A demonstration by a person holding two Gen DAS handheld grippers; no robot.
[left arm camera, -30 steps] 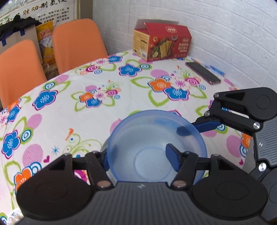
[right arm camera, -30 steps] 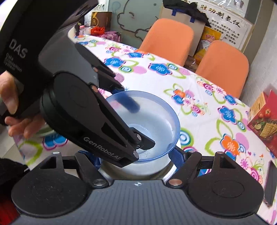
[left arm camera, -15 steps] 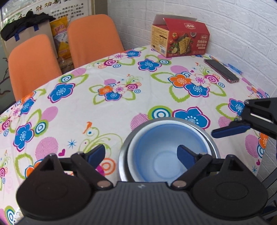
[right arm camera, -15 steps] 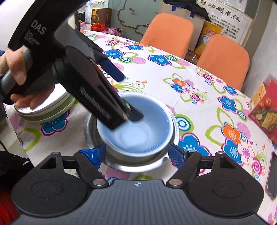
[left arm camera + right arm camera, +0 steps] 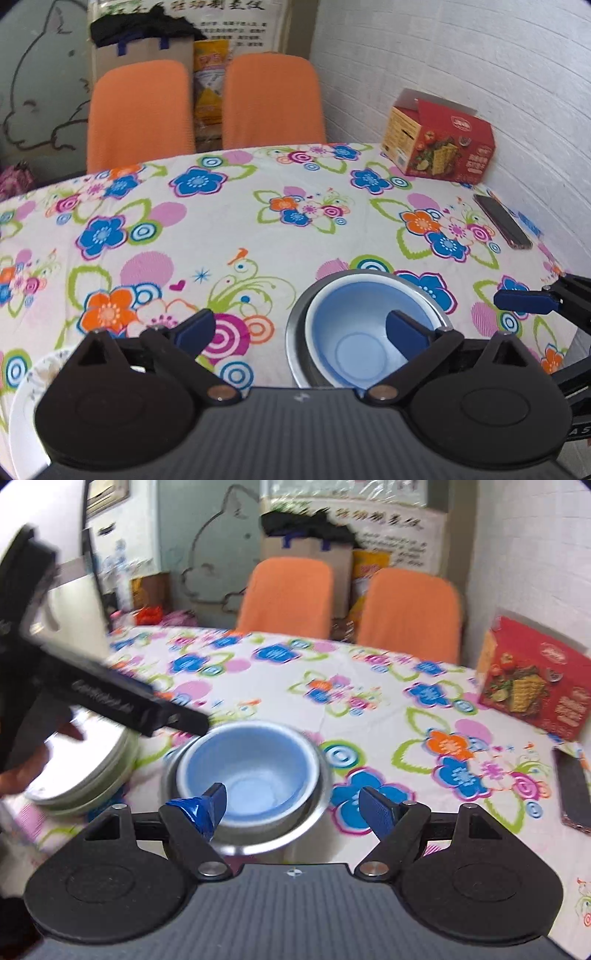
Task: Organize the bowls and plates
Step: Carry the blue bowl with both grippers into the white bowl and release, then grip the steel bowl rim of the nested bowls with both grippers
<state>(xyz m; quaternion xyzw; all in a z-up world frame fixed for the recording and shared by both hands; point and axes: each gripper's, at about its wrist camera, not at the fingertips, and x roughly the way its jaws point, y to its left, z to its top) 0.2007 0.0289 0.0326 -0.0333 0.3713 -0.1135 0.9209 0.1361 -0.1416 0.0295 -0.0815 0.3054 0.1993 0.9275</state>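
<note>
A translucent blue plastic bowl [image 5: 356,332] sits nested inside a round stainless-steel bowl [image 5: 295,332] on the flowered tabletop [image 5: 258,229]. The left gripper [image 5: 299,328] has its fingers spread wide and empty; its right finger [image 5: 406,326] hangs over the blue bowl, the left one off to the side. The right gripper [image 5: 293,805] is also spread and empty, at the nested bowls' near edge. A stack of pale plates [image 5: 88,771] lies left.
</note>
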